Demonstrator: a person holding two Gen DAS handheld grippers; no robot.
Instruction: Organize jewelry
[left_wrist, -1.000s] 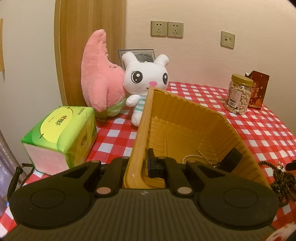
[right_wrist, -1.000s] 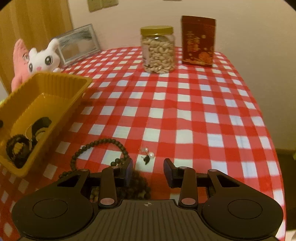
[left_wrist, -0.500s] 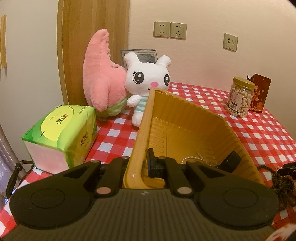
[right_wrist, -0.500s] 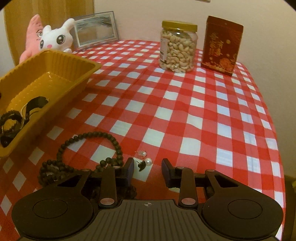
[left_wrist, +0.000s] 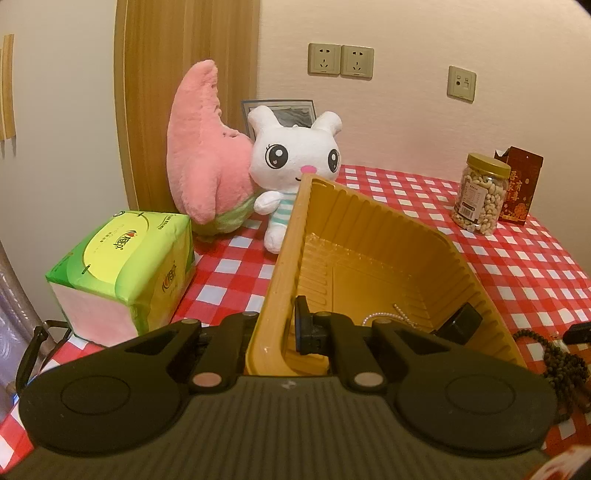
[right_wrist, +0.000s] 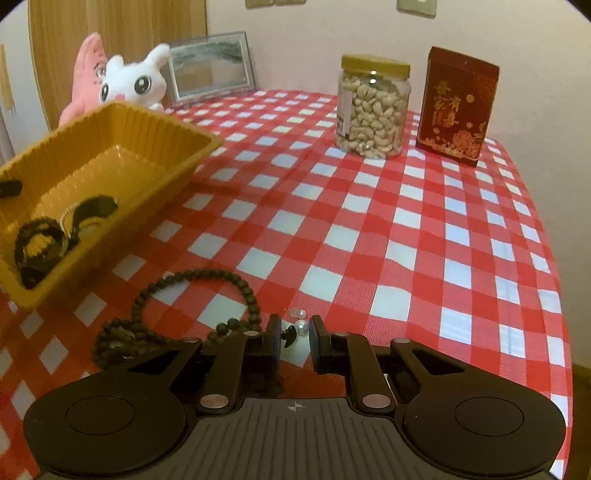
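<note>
My left gripper (left_wrist: 284, 332) is shut on the near left wall of the yellow tray (left_wrist: 373, 221), which tilts up off the checked cloth. Inside the tray lie a thin pearl chain (left_wrist: 400, 312) and a black piece (left_wrist: 461, 325). The right wrist view shows the tray (right_wrist: 122, 144) holding a dark bead bracelet (right_wrist: 37, 251) and a black band (right_wrist: 92, 208). My right gripper (right_wrist: 295, 338) is low over the cloth with its jaws closing. A pearl earring (right_wrist: 301, 326) sits between them, and a slim gap still shows. A long dark bead necklace (right_wrist: 207, 275) lies just to the left.
A cashew jar (right_wrist: 371, 110) and a red box (right_wrist: 456, 107) stand at the back right. A photo frame (right_wrist: 210, 66), a white rabbit plush (left_wrist: 295, 158) and a pink plush (left_wrist: 199, 147) line the wall. A green tissue pack (left_wrist: 122, 266) sits left of the tray. The table edge (right_wrist: 554, 266) runs along the right.
The right gripper's jaws have narrowed around the pearl earring, and its view has rolled a little. The left gripper still grips the tray wall, unmoved.
</note>
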